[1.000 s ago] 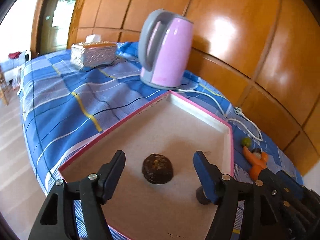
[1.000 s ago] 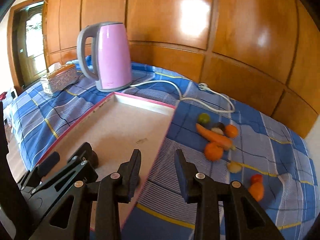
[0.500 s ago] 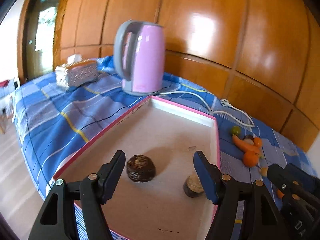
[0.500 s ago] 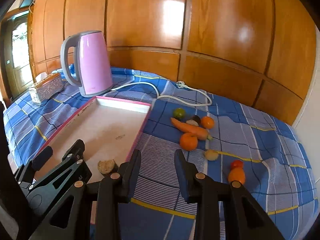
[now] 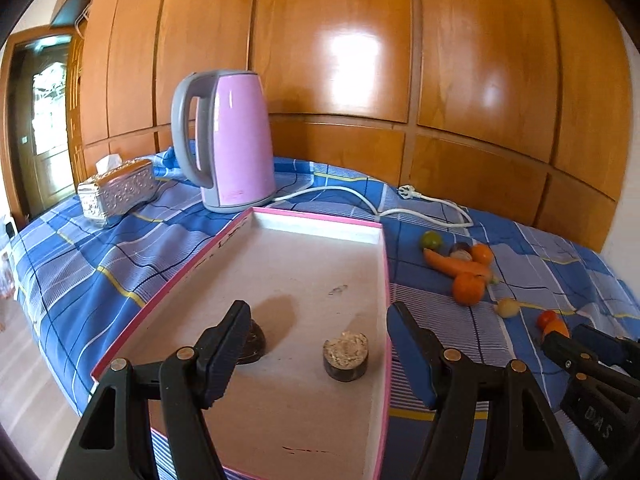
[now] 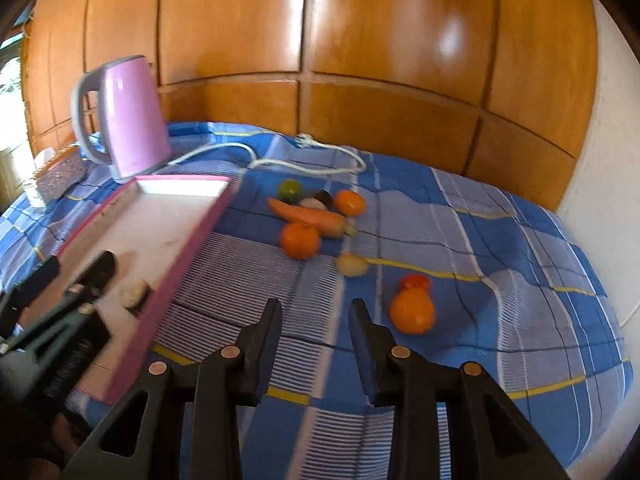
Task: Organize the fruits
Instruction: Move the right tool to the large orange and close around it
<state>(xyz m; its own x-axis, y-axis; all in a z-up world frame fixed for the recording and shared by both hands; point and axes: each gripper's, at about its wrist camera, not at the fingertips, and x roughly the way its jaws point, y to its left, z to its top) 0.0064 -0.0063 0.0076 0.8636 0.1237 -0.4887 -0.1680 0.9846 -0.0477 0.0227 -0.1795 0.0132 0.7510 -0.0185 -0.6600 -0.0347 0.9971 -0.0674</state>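
- Currently, the left gripper [image 5: 318,344] is held with its jaws spread wide over the near end of the pink-rimmed tray [image 5: 384,276]; nothing is gripped between them.
- Two dark, round fruit pieces are seen on the tray floor: one [image 5: 253,345] is partly hidden behind the left finger, and the other [image 5: 346,356], with a pale cut top, is set near the tray's right rim.
- The right gripper [image 6: 316,344] is held above the blue checked cloth [image 6: 500,248], just right of the tray; its jaws are parted and nothing is held.
- The remaining produce is laid on the cloth to the right of the tray: a green fruit [image 6: 289,189], a dark halved fruit [image 6: 318,200], a small orange [image 6: 350,203], a carrot [image 6: 308,216] and a larger orange [image 6: 300,240] are grouped closely together.
- Nearer the right gripper, a pale yellow fruit [image 6: 352,265] is placed alone, and a small red fruit [image 6: 416,281] is touched by a big orange fruit [image 6: 412,312].
- A pink kettle [image 5: 236,140] is stood behind the tray, with its white cord [image 5: 360,200] trailed across the cloth, and a silver tissue box [image 5: 116,190] is set to its left.
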